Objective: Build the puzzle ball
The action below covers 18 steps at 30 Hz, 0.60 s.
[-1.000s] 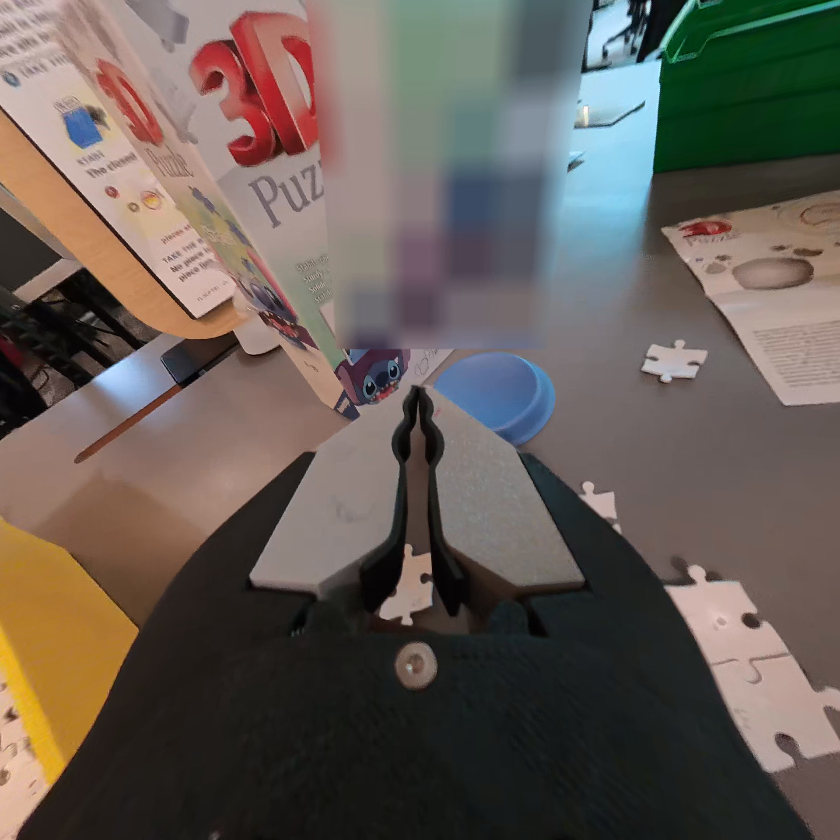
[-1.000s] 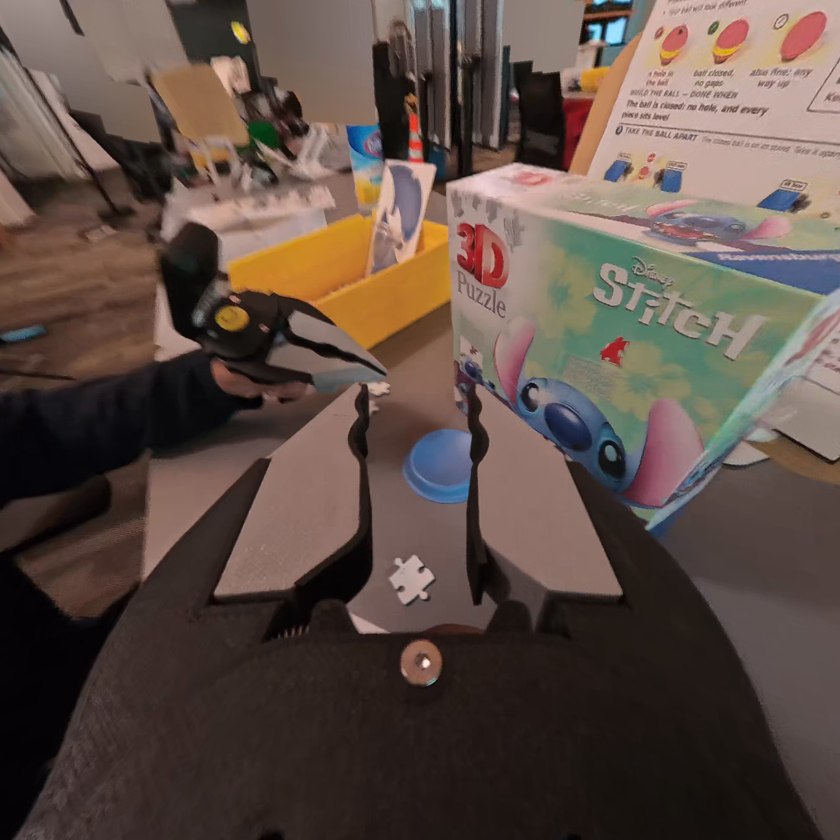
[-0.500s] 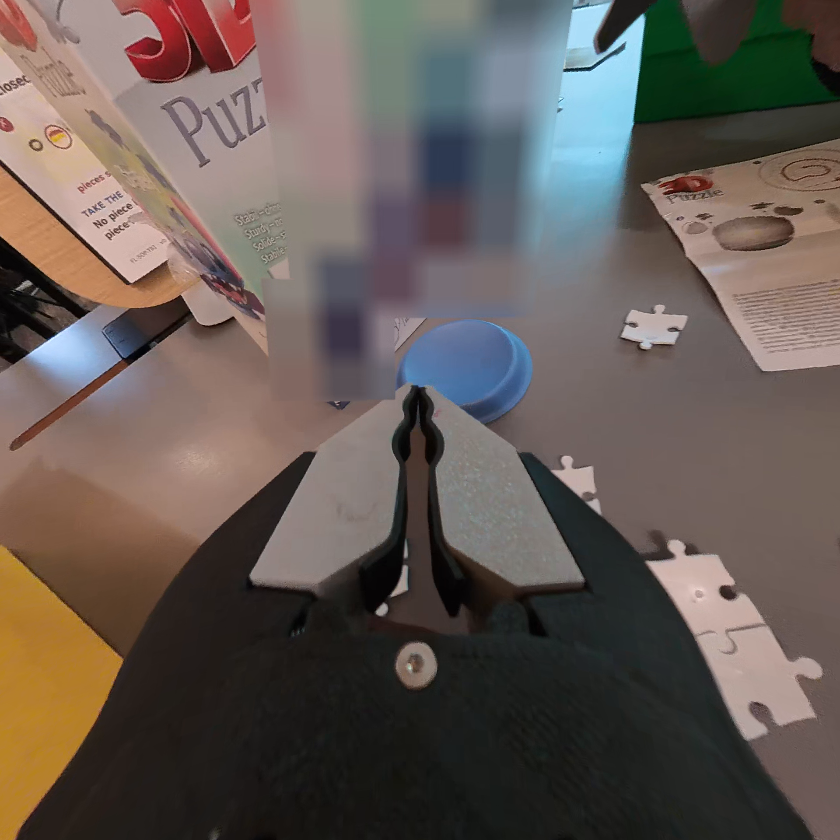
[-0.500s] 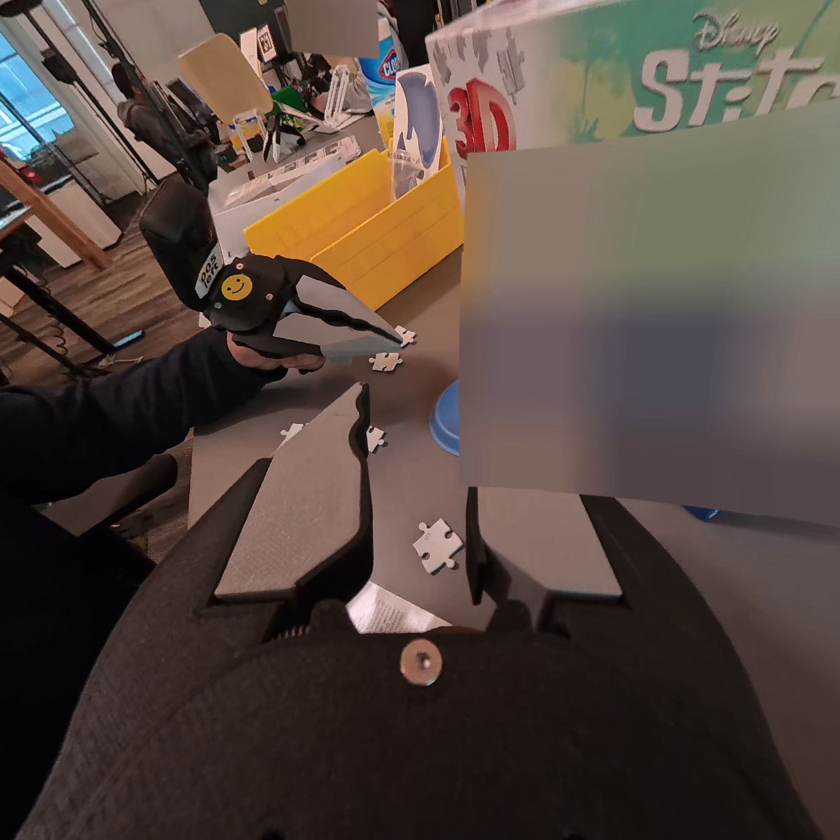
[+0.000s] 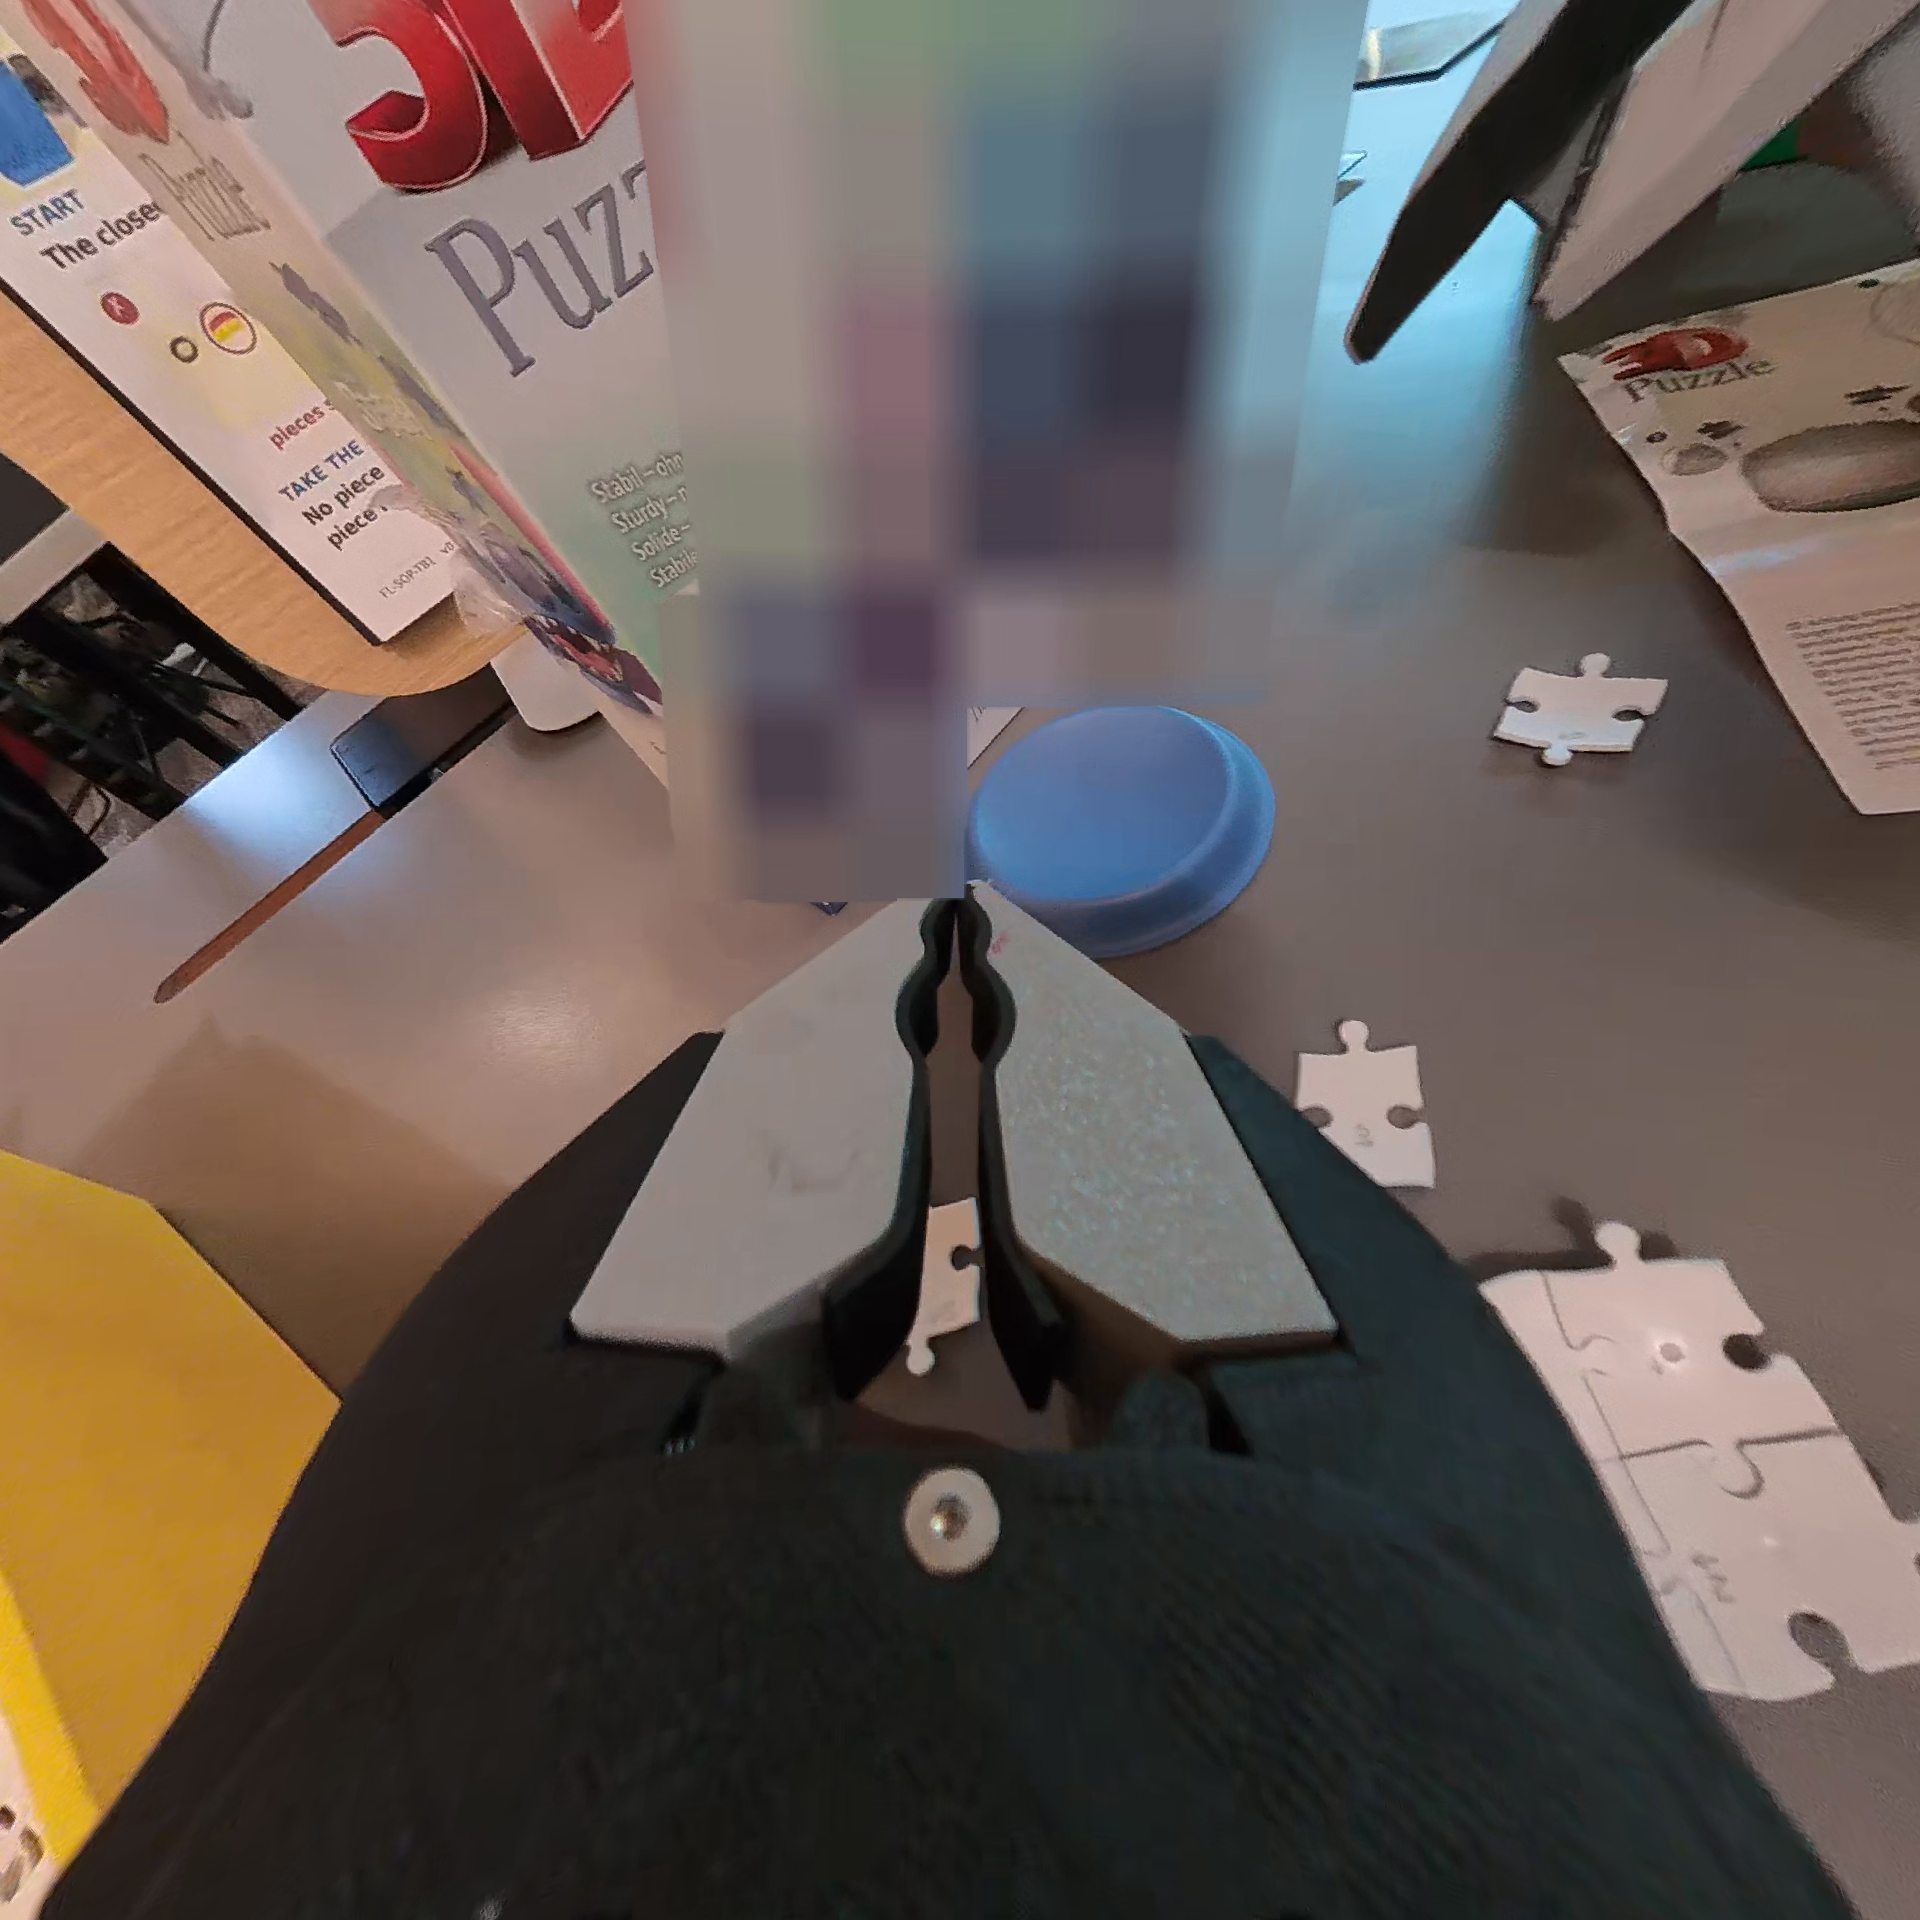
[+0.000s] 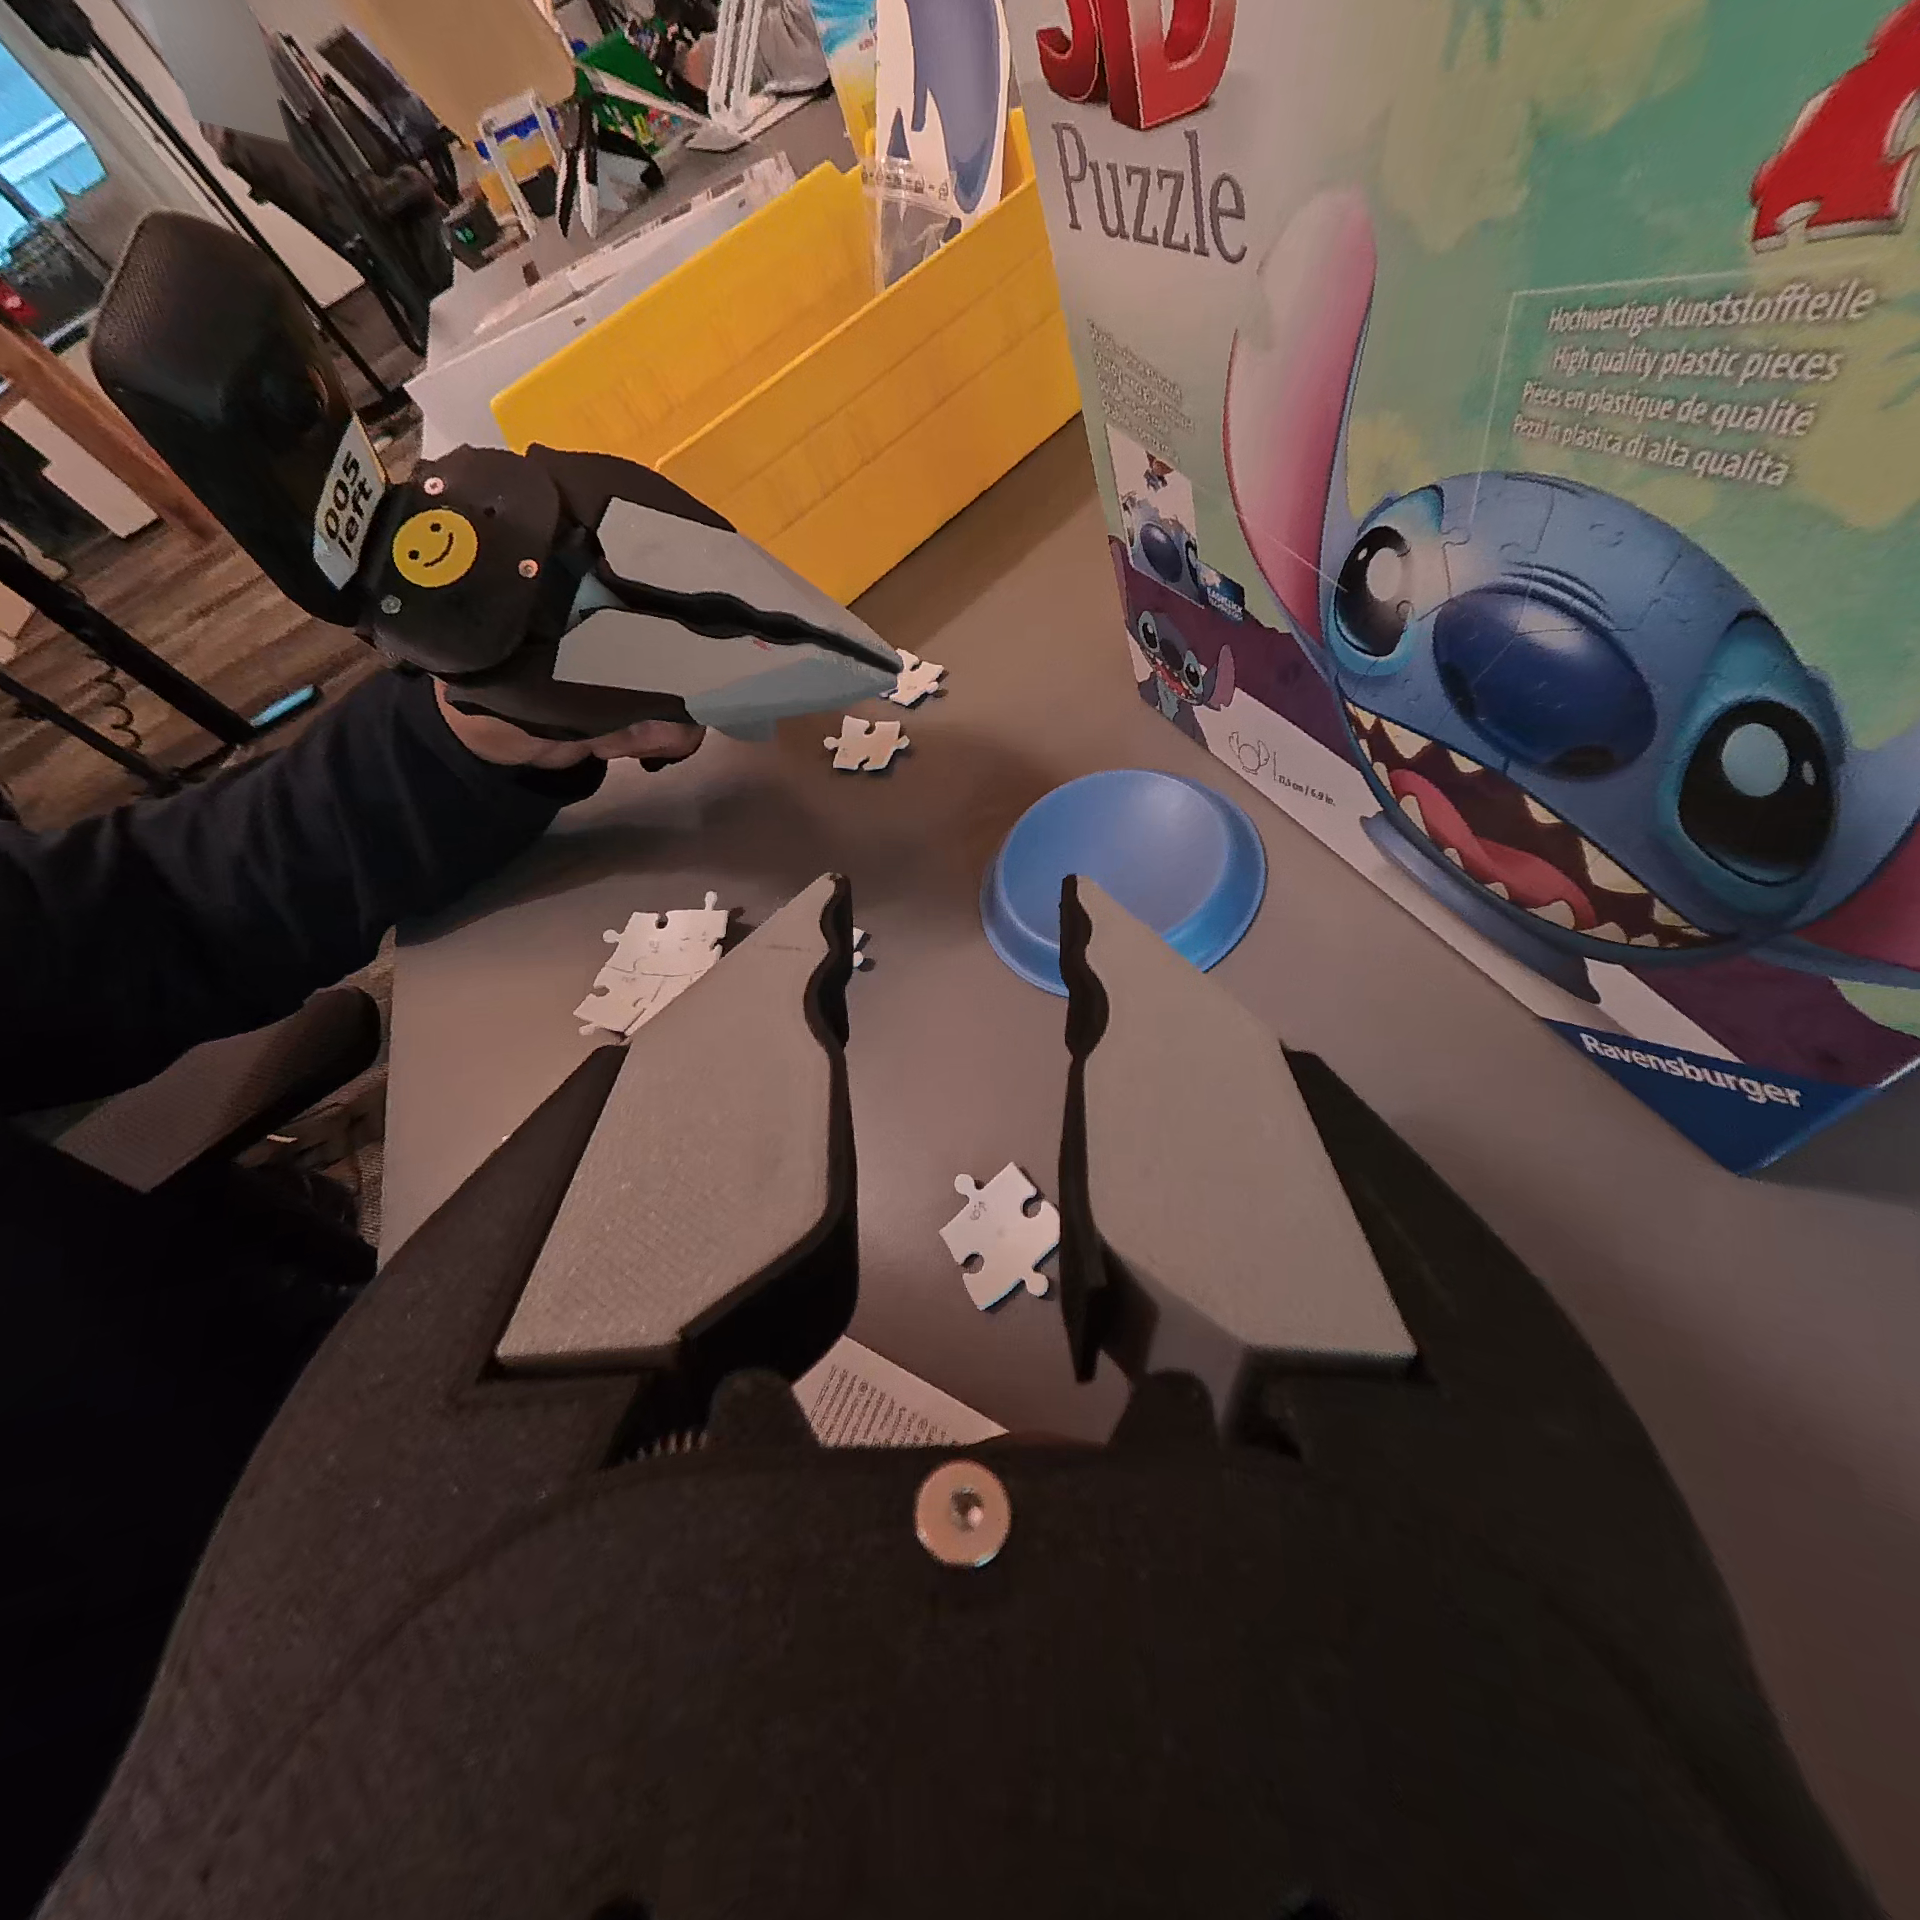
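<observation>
- The stand dish (image 6: 1127,862) sits on the table (image 6: 1558,1299) just in front of the puzzle box (image 6: 1507,520)
- The bin (image 6: 810,384) stands behind, left of the box
- Joined pieces (image 6: 649,961) lie left of the dish
- A single piece (image 6: 1000,1234) lies nearer, beside the leaflet (image 5: 1808,540)

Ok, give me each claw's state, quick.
Left claw: closed, nothing visibly gripped at its tips.
Right claw: open, empty, above a loose puzzle piece.
</observation>
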{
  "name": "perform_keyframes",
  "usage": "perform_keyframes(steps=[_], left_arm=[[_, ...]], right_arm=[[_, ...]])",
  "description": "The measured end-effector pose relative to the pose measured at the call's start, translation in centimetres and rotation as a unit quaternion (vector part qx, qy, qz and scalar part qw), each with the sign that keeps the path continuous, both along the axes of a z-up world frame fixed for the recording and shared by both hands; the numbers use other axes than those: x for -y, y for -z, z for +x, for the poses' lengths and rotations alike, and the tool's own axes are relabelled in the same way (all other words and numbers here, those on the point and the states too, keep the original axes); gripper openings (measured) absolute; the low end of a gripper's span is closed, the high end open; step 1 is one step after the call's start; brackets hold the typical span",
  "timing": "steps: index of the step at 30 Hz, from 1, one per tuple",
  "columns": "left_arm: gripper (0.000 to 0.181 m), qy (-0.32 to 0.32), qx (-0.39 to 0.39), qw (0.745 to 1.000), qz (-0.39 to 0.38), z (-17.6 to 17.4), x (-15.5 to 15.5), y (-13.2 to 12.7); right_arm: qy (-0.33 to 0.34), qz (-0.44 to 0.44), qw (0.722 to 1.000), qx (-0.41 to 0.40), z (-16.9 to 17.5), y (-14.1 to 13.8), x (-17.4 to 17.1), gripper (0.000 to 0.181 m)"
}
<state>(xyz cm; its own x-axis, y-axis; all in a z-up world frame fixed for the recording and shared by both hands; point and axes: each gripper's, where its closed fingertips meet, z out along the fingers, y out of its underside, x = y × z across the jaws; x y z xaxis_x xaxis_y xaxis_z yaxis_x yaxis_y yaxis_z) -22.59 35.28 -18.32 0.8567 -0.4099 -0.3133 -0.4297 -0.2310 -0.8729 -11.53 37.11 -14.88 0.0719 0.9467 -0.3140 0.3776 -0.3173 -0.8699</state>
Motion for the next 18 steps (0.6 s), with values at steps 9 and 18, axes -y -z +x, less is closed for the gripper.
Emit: perform_keyframes(steps=[9, 18], left_arm=[[0.000, -0.009, -0.002, 1.000, -0.007, -0.5, -0.2, 0.4], [0.000, -0.010, -0.010, 1.000, -0.018, -0.6, -0.3, 1.0]], right_arm=[[0.000, -0.005, 1.000, 0.004, -0.1, 0.4, 0.0, 0.034], [-0.012, -0.002, 1.000, 0.026, -0.5, 1.4, 0.8, 0.035]])
